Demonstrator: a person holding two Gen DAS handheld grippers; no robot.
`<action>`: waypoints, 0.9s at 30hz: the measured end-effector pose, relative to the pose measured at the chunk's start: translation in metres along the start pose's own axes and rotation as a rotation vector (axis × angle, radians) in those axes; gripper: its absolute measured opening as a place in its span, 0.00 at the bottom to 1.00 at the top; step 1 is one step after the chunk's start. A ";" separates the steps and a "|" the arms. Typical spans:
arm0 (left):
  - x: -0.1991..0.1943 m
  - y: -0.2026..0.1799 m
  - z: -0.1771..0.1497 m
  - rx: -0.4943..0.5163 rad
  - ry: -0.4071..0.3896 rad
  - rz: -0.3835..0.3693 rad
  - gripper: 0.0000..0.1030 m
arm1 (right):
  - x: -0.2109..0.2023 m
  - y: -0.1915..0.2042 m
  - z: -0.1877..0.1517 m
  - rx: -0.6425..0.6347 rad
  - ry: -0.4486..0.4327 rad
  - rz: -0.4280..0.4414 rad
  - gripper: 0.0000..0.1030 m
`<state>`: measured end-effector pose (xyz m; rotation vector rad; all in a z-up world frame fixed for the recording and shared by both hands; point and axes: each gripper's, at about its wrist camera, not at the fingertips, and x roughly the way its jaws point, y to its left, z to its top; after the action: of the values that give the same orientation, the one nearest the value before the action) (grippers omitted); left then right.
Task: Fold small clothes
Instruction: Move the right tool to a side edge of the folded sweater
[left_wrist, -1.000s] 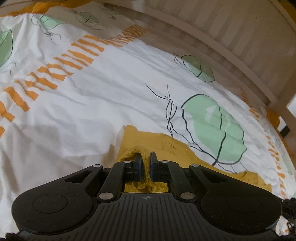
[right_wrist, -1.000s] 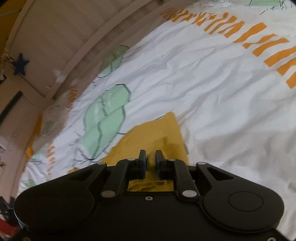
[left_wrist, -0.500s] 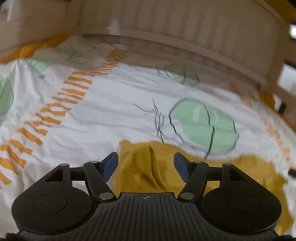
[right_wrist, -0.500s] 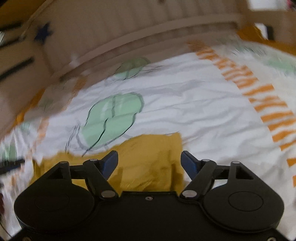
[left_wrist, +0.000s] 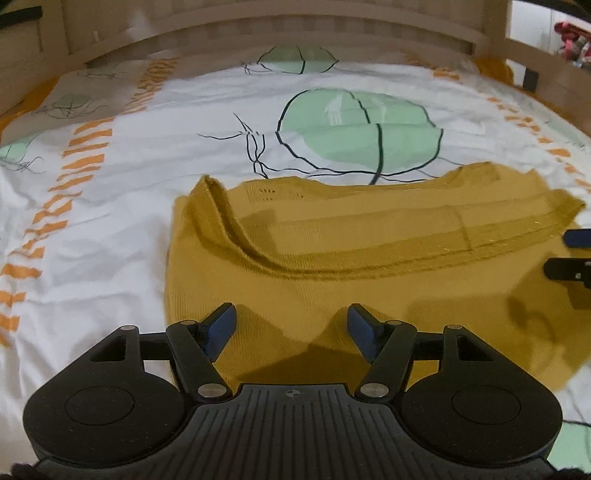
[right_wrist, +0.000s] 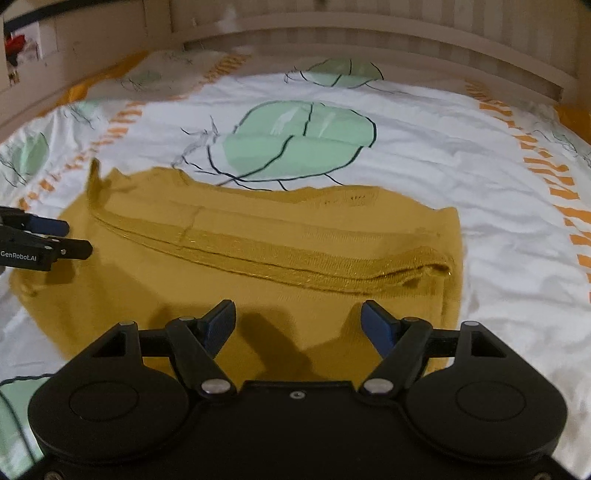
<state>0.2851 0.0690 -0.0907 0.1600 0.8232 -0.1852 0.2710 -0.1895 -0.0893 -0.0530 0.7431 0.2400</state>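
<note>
A mustard-yellow knit garment (left_wrist: 332, 251) lies folded on the bed sheet, its ribbed hem running across the middle; it also shows in the right wrist view (right_wrist: 258, 251). My left gripper (left_wrist: 291, 326) is open and empty, raised over the garment's near left part. My right gripper (right_wrist: 299, 325) is open and empty over its near right part. The right gripper's fingertips (left_wrist: 576, 240) show at the right edge of the left wrist view. The left gripper's fingertips (right_wrist: 51, 227) show at the left edge of the right wrist view.
The garment lies on a white bed sheet (left_wrist: 147, 177) with green leaf prints and orange stripes. A slatted wooden bed rail (left_wrist: 295, 29) runs along the far side, and it also shows in the right wrist view (right_wrist: 369, 33).
Both grippers were shut on the garment's edge a second ago. They opened, let it go and pulled back and up, so the whole folded garment now shows.
</note>
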 end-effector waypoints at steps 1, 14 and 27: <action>0.004 0.001 0.004 0.001 0.001 0.002 0.63 | 0.004 0.000 0.002 -0.008 0.009 -0.015 0.76; 0.056 0.029 0.059 -0.123 0.021 0.002 0.64 | 0.063 -0.037 0.057 0.053 0.024 -0.093 0.83; 0.034 0.041 0.062 -0.235 0.059 0.014 0.64 | 0.048 -0.067 0.059 0.188 0.035 -0.068 0.85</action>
<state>0.3612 0.0926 -0.0708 -0.0502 0.8952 -0.0691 0.3600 -0.2369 -0.0807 0.0966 0.7944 0.1042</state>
